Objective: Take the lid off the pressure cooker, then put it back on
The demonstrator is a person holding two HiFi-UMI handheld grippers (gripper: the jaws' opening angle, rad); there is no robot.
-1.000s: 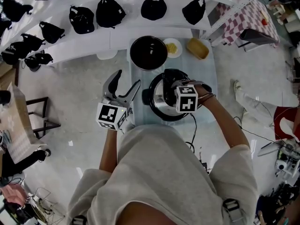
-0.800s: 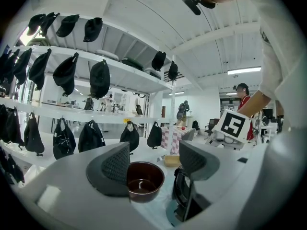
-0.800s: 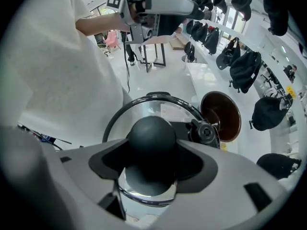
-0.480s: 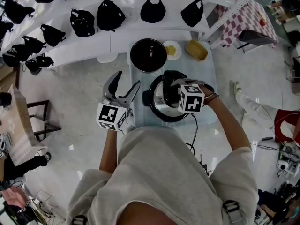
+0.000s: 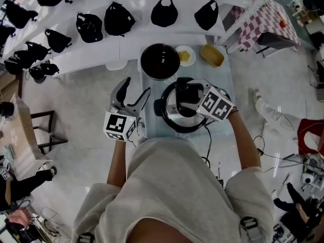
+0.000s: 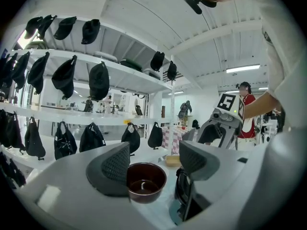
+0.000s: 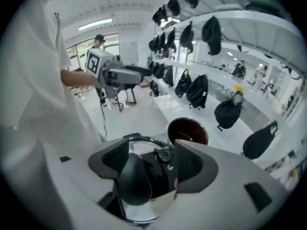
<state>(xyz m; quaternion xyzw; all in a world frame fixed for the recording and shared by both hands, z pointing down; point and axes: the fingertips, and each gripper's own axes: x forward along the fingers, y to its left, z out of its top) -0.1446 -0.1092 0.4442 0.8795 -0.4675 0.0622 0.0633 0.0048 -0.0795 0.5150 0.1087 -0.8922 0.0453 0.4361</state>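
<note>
Head view, left to right: left gripper at centre-left, jaws apart and empty, just beside the round steel pressure cooker at frame centre; right gripper clamped on its seated lid's black handle.

Along white shelves hang black bags.
</note>
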